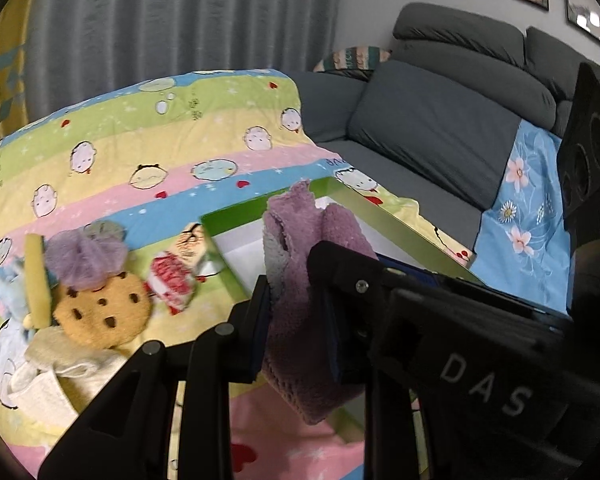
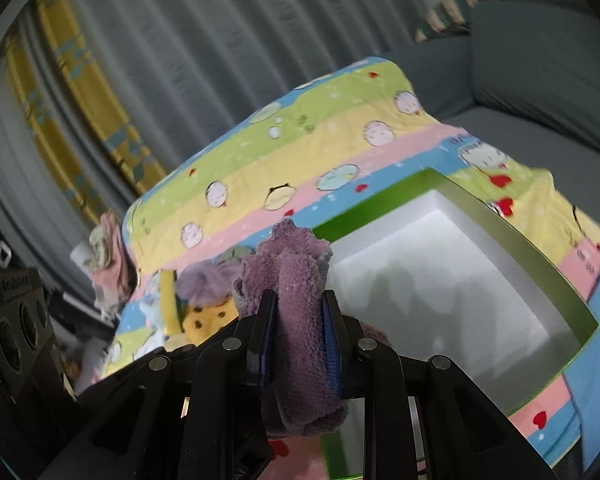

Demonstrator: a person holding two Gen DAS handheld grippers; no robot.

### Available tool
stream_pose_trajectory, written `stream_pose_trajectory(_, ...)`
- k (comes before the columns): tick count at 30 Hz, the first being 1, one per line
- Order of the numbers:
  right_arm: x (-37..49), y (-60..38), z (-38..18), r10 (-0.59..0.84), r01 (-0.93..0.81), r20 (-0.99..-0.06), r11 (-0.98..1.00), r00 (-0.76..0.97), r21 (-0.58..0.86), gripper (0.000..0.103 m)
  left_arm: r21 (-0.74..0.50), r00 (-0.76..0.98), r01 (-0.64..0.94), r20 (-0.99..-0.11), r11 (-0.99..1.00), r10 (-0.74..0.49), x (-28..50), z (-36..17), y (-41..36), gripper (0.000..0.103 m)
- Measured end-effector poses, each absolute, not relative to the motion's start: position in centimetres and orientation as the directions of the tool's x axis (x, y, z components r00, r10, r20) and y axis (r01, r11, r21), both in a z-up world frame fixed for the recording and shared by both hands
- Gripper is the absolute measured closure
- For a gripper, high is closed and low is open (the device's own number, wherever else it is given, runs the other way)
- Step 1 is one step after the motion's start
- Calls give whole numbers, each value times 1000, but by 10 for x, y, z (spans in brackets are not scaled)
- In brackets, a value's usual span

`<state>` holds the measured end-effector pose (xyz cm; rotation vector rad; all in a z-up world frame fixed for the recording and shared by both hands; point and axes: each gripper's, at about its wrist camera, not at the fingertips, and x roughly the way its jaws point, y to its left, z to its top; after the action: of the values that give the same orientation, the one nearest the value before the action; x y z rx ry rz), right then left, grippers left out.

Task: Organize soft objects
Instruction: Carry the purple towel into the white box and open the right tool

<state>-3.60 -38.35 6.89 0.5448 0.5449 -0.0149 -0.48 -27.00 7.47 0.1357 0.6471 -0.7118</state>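
Observation:
A purple fluffy towel [image 1: 300, 280] is gripped by both grippers and held above the near edge of a green box with a white inside [image 2: 440, 280]. My left gripper [image 1: 296, 320] is shut on the towel. My right gripper [image 2: 296, 328] is shut on the same towel [image 2: 296, 300]; its body shows in the left wrist view [image 1: 440, 320]. Left of the box lie a cookie plush [image 1: 104, 312], a purple mesh pouf [image 1: 84, 256], a red-and-white pouch [image 1: 172, 284], a yellow sponge [image 1: 36, 280] and a beige cloth [image 1: 52, 368].
All lies on a striped cartoon blanket [image 1: 160, 152]. A grey sofa [image 1: 440, 120] with a blue flowered cloth [image 1: 528, 200] stands to the right. Grey curtains [image 1: 180, 20] hang behind. A black speaker-like box [image 2: 12, 328] sits at the left in the right wrist view.

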Motion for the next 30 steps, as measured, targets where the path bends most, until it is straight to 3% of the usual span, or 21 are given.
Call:
stream_pose_trajectory(15, -36, -431, 31, 90, 305, -558, 760, 825, 574, 78, -78, 508, 674, -672, 734, -538, -3, 46, -318, 81)
stream_pose_trajectory(20, -36, -435, 30, 59, 344, -581, 755, 812, 558, 78, -84, 509, 664, -678, 743, -531, -4, 48, -314, 76)
stream_pose_trajectory(23, -37, -435, 31, 58, 346, -577, 749, 815, 565, 60, -98, 522, 654, -659, 750, -541, -6, 55, -304, 62)
stream_pose_trajectory(25, -40, -433, 34, 45, 339, -558, 754, 829, 563, 35, -86, 550, 638, -645, 765, -531, -9, 63, -293, 45)
stream_pose_trajectory(28, -46, -425, 45, 25, 311, -514, 771, 857, 556, 22, -51, 597, 612, -625, 789, -503, -15, 72, -279, 26)
stream_pose_trajectory(30, -49, -417, 52, 27, 282, -488, 787, 873, 549, 17, -21, 637, 589, -604, 808, -480, -20, 78, -264, 25)
